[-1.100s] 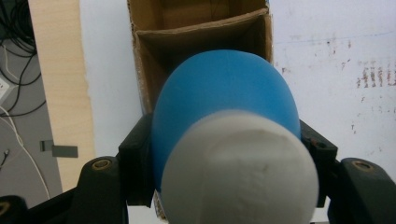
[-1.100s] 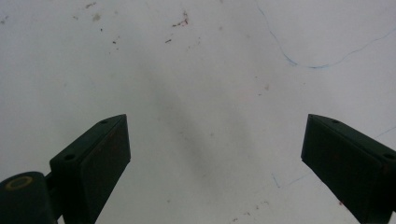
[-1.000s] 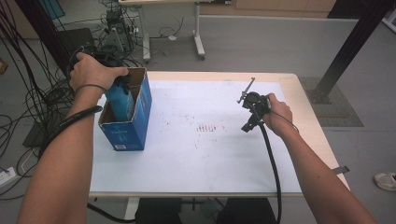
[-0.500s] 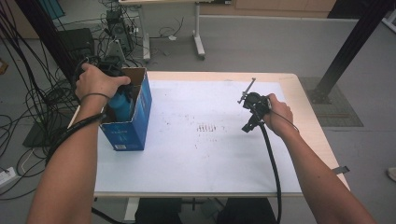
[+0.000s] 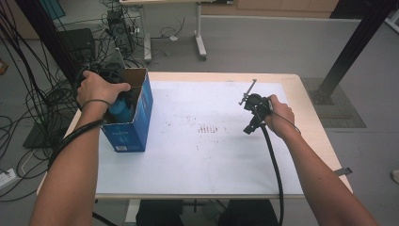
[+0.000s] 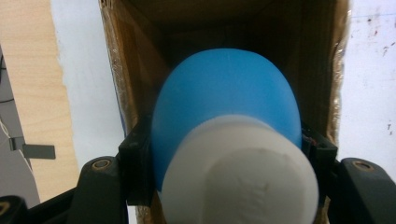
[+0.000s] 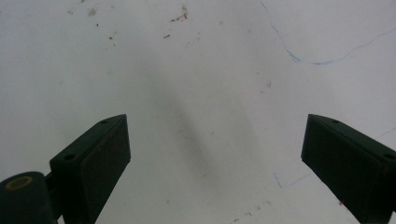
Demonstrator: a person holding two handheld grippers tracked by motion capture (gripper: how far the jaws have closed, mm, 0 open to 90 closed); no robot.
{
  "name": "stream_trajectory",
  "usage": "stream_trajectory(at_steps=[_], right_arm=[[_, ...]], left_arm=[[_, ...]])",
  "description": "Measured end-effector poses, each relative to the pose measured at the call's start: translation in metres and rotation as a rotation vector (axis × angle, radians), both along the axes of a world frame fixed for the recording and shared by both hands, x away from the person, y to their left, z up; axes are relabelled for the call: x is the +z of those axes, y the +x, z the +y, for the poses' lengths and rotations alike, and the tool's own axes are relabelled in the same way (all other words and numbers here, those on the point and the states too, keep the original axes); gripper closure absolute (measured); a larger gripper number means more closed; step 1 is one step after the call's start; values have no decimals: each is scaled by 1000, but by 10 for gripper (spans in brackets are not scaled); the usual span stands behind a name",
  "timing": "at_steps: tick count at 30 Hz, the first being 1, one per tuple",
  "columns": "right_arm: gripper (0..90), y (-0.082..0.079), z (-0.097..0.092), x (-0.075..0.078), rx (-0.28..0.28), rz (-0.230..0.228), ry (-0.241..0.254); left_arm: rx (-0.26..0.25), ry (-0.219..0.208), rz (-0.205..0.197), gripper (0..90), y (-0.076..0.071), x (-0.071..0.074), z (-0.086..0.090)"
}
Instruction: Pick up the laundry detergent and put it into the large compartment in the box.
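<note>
- Up in the high view, the left hand [image 5: 96,88] sits over the open top of a blue cardboard box [image 5: 136,123] that stands on the left part of the white sheet [image 5: 202,165] covering the table [image 5: 308,101]. A blue bottle [image 5: 120,107] shows inside the box, just under that hand. The left gripper itself is mostly hidden by the hand and the box wall.
- Same view, right side: the right hand [image 5: 278,114] holds the right gripper [image 5: 251,110] above the bare white sheet, well apart from the box, with its black cable [image 5: 275,169] trailing back along the forearm. From this angle its jaws are too small to judge.
- Looking along the left gripper [image 6: 224,154] in its own view, the two black jaws press on either side of the blue bottle [image 6: 224,98], just below its white cap [image 6: 240,172]. The bottle is clamped and points down into the box [image 6: 135,70], whose brown inner walls rise around it. A strip of white sheet and the wooden table edge [image 6: 25,93] lie beside the box.
- Looking along the right gripper [image 7: 215,154] in its own view, the jaws stand wide apart with nothing between them. Below them lies the white sheet [image 7: 201,70], marked with small reddish specks and a thin blue pen line [image 7: 322,60].
</note>
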State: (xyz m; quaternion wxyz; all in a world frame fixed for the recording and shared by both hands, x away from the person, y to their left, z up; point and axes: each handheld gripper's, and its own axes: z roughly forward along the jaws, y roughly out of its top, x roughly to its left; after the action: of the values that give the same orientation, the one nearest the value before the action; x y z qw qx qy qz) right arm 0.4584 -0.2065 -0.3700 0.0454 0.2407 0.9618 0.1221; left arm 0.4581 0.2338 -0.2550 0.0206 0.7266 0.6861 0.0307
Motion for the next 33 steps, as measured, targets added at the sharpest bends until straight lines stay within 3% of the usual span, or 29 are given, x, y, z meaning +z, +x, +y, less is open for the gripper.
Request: stream_trajectory(at_steps=[16, 33], right_arm=[[75, -1, 1, -2, -1, 4, 0], [75, 0, 1, -3, 0, 7, -6]], left_arm=[[-8, -2, 25, 377, 2, -18, -6], [-11, 9, 23, 376, 4, -19, -10]])
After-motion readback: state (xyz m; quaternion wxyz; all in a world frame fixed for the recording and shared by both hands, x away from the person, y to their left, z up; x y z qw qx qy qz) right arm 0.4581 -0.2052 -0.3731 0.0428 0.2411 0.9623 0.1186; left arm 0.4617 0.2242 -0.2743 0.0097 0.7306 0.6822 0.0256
